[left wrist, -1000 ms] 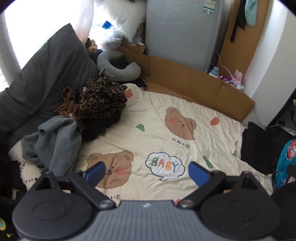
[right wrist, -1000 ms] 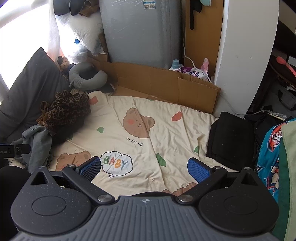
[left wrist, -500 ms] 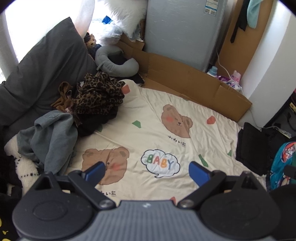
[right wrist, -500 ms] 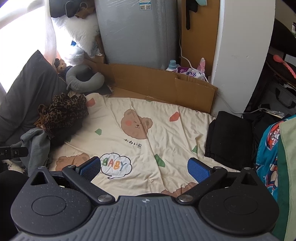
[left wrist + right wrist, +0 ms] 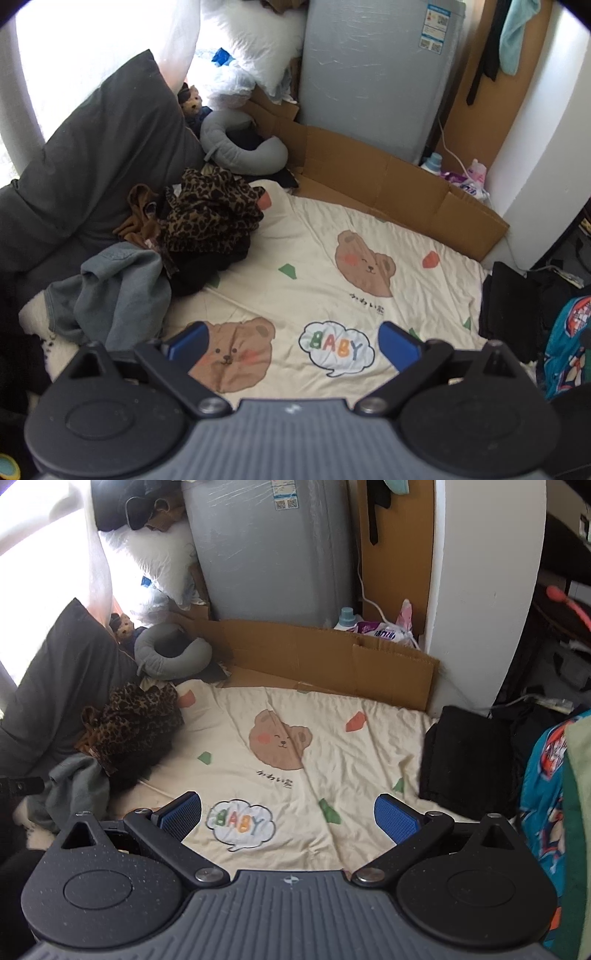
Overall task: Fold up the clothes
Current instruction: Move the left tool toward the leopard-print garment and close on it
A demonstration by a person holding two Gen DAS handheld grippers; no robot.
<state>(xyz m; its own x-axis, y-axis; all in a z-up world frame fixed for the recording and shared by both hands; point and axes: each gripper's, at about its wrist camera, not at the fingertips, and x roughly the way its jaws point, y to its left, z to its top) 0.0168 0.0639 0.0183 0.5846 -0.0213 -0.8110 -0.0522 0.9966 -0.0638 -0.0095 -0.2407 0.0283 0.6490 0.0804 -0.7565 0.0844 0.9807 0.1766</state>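
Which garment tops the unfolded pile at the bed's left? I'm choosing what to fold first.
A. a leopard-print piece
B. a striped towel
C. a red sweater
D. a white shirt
A: the leopard-print piece sits highest on the pile, over dark clothes and beside a grey-blue garment.

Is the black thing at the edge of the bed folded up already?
Yes, folded. The black garment lies as a flat, neat rectangle, unlike the crumpled pile.

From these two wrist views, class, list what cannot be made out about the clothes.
- Black garment, left wrist view: kind unknown, buried under the leopard-print garment.
- Grey-blue garment, both views: crumpled, lower part behind the gripper body.
- Folded black clothes, right wrist view: count unclear, no visible seams.
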